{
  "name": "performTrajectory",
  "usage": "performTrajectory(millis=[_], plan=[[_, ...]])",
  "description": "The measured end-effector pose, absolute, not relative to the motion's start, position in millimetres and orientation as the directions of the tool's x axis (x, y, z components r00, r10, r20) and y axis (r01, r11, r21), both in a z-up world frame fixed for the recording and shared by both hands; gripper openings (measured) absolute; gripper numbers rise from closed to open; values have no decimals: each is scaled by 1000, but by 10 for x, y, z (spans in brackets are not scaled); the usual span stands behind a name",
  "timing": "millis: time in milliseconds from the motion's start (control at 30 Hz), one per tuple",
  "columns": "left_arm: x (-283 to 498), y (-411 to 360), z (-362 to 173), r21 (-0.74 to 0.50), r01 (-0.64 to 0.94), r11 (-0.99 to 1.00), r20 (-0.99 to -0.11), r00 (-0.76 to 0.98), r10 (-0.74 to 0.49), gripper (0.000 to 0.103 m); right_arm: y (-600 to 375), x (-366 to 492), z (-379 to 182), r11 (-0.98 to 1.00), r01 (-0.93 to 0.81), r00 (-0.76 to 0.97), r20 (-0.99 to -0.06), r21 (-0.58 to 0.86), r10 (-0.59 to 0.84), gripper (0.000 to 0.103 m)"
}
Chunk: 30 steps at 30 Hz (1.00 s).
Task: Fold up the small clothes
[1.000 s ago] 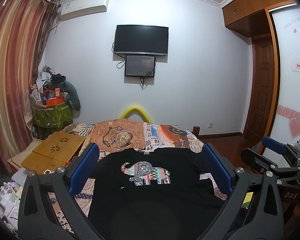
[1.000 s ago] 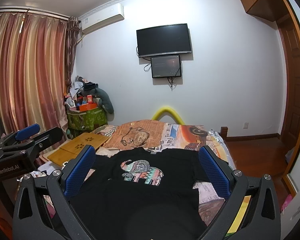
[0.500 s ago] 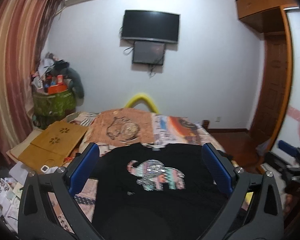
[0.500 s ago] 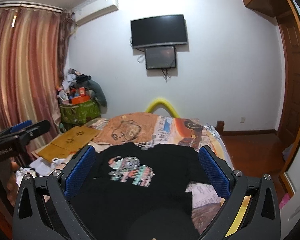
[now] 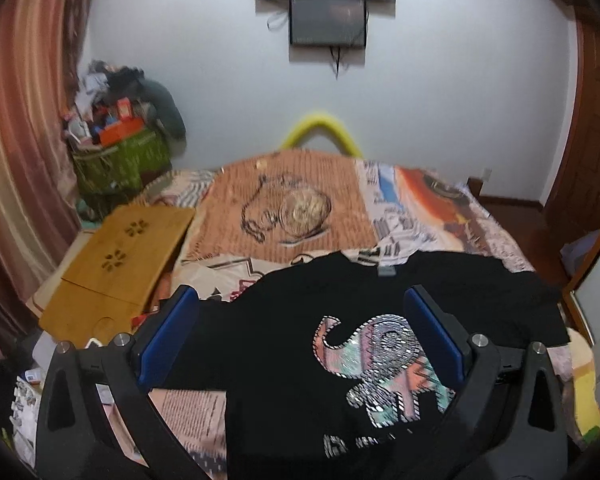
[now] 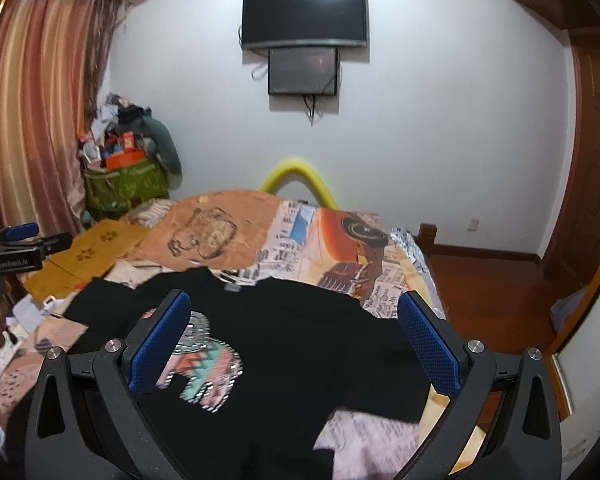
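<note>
Left gripper (image 5: pixel 300 334): 2 blue-padded fingers (image 5: pixel 168 336) spread wide, released, nothing between them. It hangs over the near left part of the shirt. Right gripper (image 6: pixel 294 338): also 2 blue pads, spread wide, empty, over the shirt's near right half. Neither touches cloth as far as the views show.

1 black T-shirt (image 5: pixel 308 344) lies flat, front up, on the bed (image 5: pixel 496 240), at the near edge, collar toward the far end. 1 collar tag (image 5: pixel 386 272) visible at the neckline. 1 patterned elephant print (image 5: pixel 380 364) on the chest, with a blurred line of lettering under it. Both sleeves out: one reaches toward the bed's left edge, one toward the right edge. In the right wrist view the near right hem looks slightly rumpled over the sheet.

Bedspread: patchwork print, 1 orange panel with a pocket-watch drawing (image 5: pixel 288 212) past the collar.

1 wooden lap tray (image 5: pixel 116 268) at the bed's left edge, 2 flower-shaped vent cutouts in it. 1 yellow foam arch (image 5: pixel 320 130) at the far end of the bed. 2 dark screens (image 6: pixel 304 44) on the wall, the smaller one mounted under the larger. 1 green bin (image 6: pixel 126 190) piled with clutter in the far left corner, beside striped curtains (image 6: pixel 32 120). Left gripper also shows at the left border of the right wrist view.
</note>
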<state>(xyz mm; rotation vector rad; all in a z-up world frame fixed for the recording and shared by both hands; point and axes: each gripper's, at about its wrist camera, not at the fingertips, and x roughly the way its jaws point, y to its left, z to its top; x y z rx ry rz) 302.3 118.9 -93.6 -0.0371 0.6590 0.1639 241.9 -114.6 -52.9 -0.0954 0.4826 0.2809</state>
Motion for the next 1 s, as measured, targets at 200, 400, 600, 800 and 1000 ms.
performTrajectory(millis=[200,400,600,800,1000], plan=[[3770,1461,-1296,10,-93,996,-712,698,73,103,-1182,3012,-791,951,-307,788,-570,-34,234,103],[4480,1719,-1878,34,-85,996,-825,560,76,103,-1225,3608,-1148,943,-332,675,-695,17,250,88],[4982,1924,-2446,68,-119,991,-874,472,117,98,-1215,4129,-1497,933,-360,581,-776,27,246,78],[5285,1940,-2829,109,-96,989,-899,416,139,81,-1131,4525,-1711,923,-384,537,-808,21,242,77],[5333,1854,-2996,72,-68,995,-917,389,93,42,-876,4667,-1930,902,-418,541,-827,-104,155,71]])
